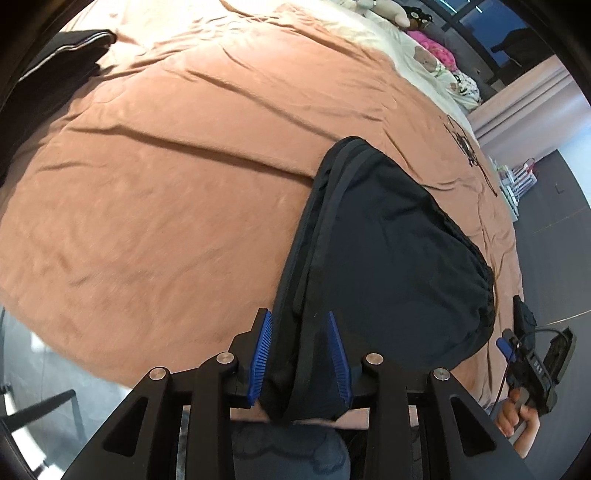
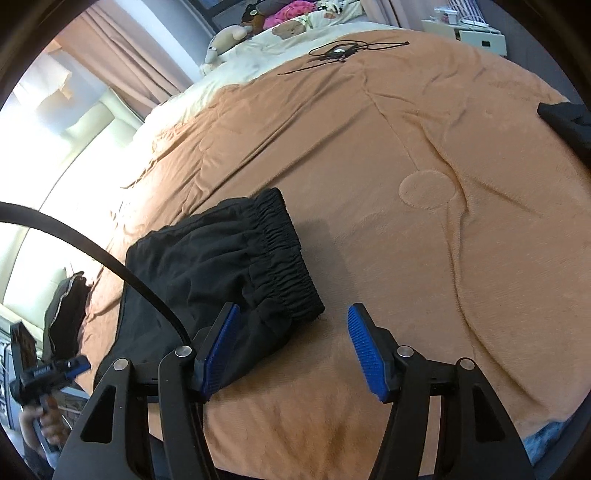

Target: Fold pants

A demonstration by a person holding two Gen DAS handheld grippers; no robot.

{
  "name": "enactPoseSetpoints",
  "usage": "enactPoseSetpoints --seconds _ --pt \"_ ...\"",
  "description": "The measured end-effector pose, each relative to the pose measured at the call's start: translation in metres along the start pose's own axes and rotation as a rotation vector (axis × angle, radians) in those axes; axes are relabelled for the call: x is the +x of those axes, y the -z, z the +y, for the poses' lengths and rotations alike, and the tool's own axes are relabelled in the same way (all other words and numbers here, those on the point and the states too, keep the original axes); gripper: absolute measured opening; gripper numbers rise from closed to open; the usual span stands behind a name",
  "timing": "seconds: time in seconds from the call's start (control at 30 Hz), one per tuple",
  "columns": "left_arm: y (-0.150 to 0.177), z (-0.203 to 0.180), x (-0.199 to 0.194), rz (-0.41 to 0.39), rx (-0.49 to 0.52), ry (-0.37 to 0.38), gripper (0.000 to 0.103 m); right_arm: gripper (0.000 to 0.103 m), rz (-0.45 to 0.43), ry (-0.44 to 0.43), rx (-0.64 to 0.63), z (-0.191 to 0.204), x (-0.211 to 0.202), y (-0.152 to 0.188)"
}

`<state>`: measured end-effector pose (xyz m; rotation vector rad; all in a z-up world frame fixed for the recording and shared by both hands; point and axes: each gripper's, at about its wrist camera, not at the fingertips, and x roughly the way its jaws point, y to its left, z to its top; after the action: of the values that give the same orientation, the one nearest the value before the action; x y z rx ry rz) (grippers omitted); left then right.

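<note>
Black pants [image 1: 388,254] lie folded on the orange bedspread [image 1: 166,184], waistband end toward the right. My left gripper [image 1: 301,317] has its blue pads on either side of the pants' folded edge near the bed's front. It looks closed on the cloth. In the right wrist view the pants [image 2: 221,266] show their elastic waistband [image 2: 284,258]. My right gripper [image 2: 293,314] is open and empty, just in front of the waistband corner. The left pad [image 2: 221,350] overlaps the cloth's edge.
A second dark garment [image 1: 62,62] lies at the bed's far left; it also shows in the right wrist view [image 2: 569,118]. A black cable tangle [image 2: 340,50] lies near the pillows and plush toys [image 2: 229,38]. A white shelf unit [image 2: 469,33] stands beside the bed.
</note>
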<state>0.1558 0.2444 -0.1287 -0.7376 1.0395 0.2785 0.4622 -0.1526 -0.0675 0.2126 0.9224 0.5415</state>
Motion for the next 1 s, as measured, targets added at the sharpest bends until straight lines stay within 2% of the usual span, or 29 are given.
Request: enactPoseSetpoints --seconds 0.43,0.7,0.87,0.9,0.93,1.0 --pt "-0.031 -0.017 0.049 0.052 0.050 0.037 0.034 0.059 0.021 -0.052 -0.006 -0.009 -0.008 0.005" --pt "-0.046 -0.015 0.073 0.077 0.062 0.016 0.034 0.059 0.037 -0.036 -0.015 -0.007 -0.004 0.005" --pt "-0.051 -0.020 0.082 0.090 0.074 0.036 0.034 0.059 0.028 -0.017 -0.037 0.001 -0.003 0.003" --pt "-0.050 -0.021 0.083 0.093 0.079 0.035 0.032 0.059 0.025 -0.012 -0.041 0.003 -0.004 0.003" --pt "-0.049 -0.022 0.083 0.088 0.090 0.034 0.021 0.059 0.022 -0.006 -0.042 0.005 -0.004 0.002" --pt "-0.047 -0.024 0.084 0.084 0.111 0.012 0.009 0.059 0.015 0.002 -0.044 0.008 -0.005 0.002"
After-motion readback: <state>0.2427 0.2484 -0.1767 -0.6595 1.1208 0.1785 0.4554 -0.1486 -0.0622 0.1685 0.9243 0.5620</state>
